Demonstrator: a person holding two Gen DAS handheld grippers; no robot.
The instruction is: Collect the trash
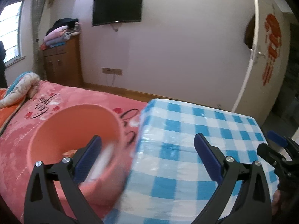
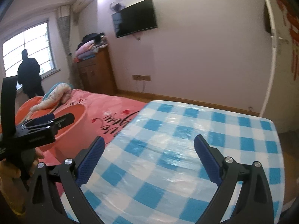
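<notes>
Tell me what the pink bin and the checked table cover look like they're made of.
Pink bin: probably plastic, with smooth, matte, evenly coloured walls. Checked table cover: likely plastic or oilcloth, since it shows glossy highlights and wrinkled sheen.

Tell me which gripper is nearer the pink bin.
Left. The left gripper hangs open right at the pink bin, one of its fingers over the rim. The right gripper is open over the checked table, off to the side.
</notes>
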